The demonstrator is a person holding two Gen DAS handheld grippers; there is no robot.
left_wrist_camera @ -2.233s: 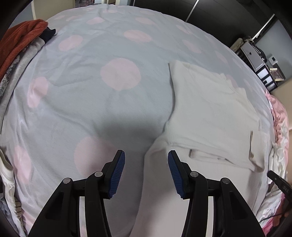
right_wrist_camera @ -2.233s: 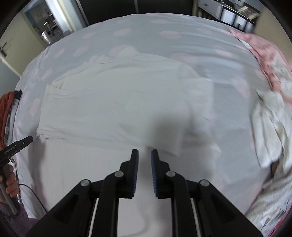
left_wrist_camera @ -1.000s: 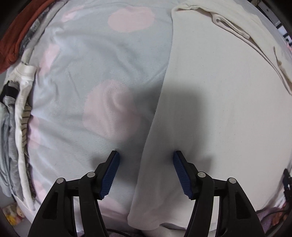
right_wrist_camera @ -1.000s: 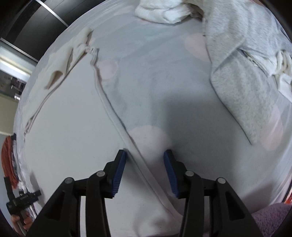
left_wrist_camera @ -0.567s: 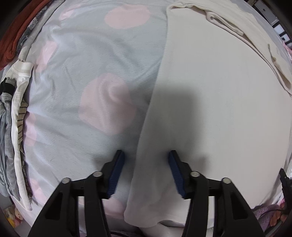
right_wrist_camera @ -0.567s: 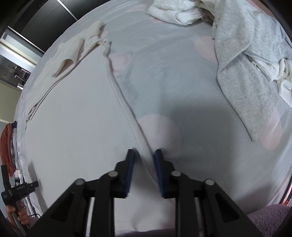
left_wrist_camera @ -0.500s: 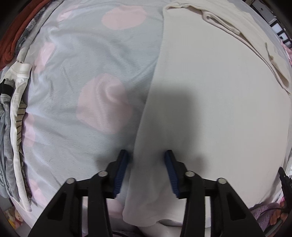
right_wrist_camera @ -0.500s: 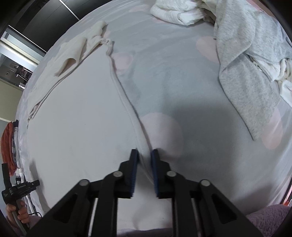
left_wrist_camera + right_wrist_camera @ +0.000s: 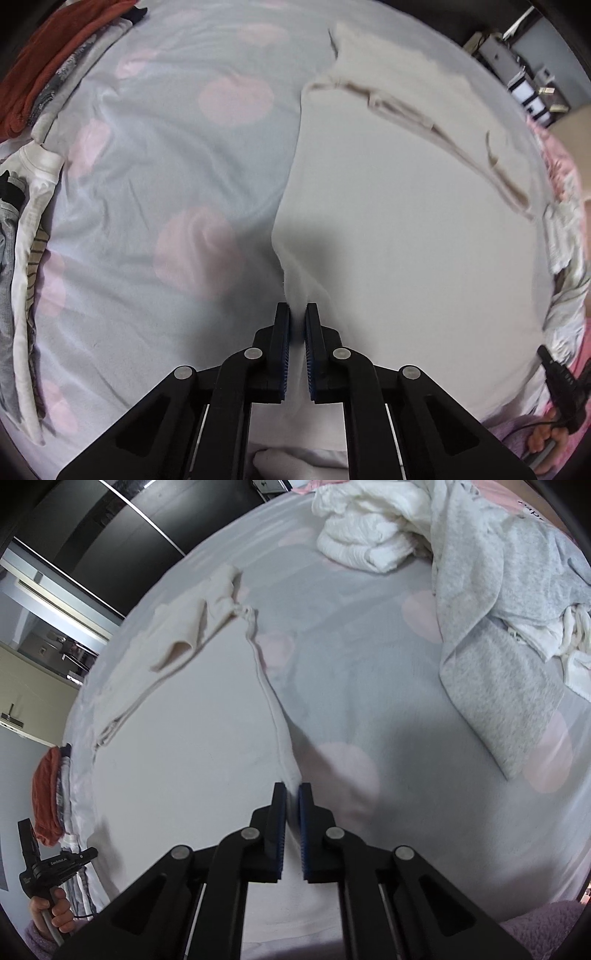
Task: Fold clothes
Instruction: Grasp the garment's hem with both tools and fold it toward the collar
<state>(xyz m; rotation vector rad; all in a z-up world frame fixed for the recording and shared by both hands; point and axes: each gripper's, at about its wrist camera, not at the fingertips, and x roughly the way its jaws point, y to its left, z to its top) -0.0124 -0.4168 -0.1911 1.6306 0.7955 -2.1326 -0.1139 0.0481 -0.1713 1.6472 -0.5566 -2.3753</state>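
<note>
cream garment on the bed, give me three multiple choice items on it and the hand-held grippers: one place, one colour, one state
1. Where does the left hand-held gripper hold the cream garment?
A. at its left side edge
B. at the folded sleeve
C. in the middle of the cloth

2. What colour are the dots on the bedsheet?
A. green
B. pink
C. black

3. How is the right hand-held gripper?
A. wide open above the sheet
B. shut on the grey garment
C. shut on the cream garment's edge

Answers: 1 A, the cloth edge bunches up between its closed jaws, with sheet to the left. 2 B, pale pink rounds show on the light grey sheet. 3 C, the jaws pinch the seamed edge, and the grey garment lies apart to the right.
</note>
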